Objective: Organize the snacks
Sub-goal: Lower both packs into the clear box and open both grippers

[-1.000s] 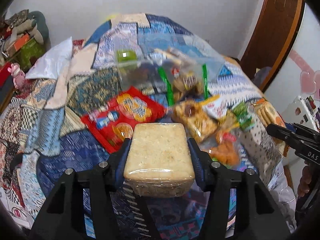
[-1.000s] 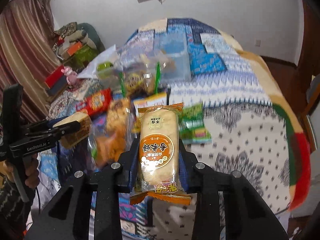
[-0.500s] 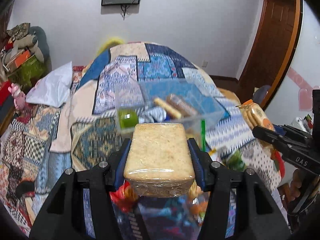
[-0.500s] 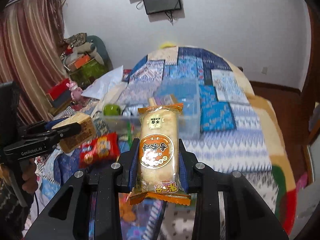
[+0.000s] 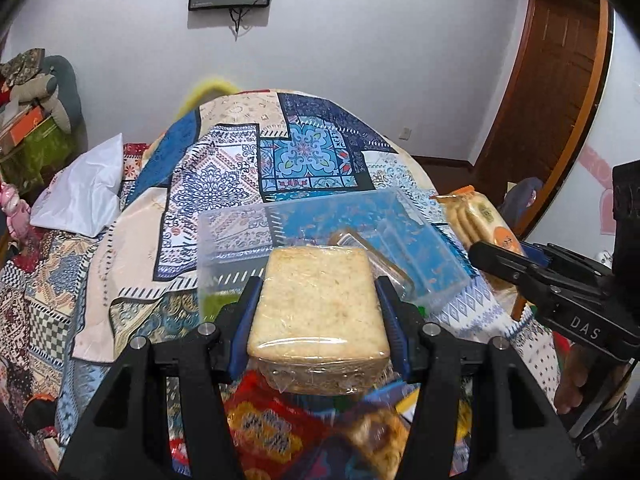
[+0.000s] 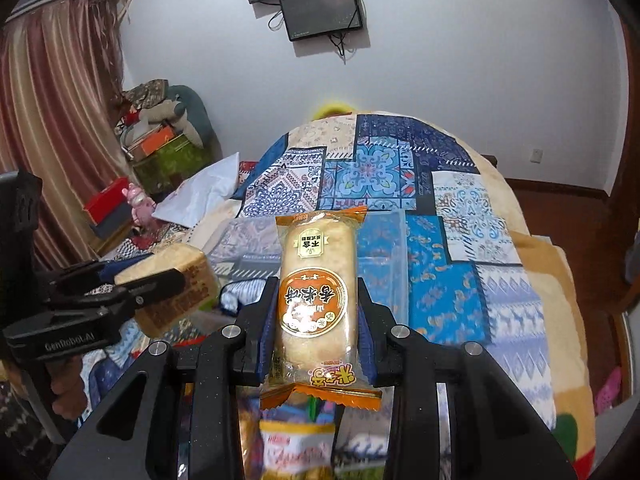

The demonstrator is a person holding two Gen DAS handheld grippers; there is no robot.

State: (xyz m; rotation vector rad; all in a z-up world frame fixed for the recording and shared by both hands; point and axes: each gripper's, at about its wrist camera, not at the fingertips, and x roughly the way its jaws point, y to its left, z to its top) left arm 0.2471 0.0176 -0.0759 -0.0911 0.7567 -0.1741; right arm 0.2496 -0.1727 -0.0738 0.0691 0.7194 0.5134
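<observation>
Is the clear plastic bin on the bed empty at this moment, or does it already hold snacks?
Not empty. Through the clear plastic bin's wall, one wrapped snack lies inside.

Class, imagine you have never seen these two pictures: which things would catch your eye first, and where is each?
Front and centre in the left wrist view, the left gripper clamps a pale, plastic-wrapped slab of bread. In the right wrist view, the right gripper grips a long orange-labelled packet of rice crackers. Beyond both, a clear plastic storage box sits on the blue patchwork bedspread.
</observation>
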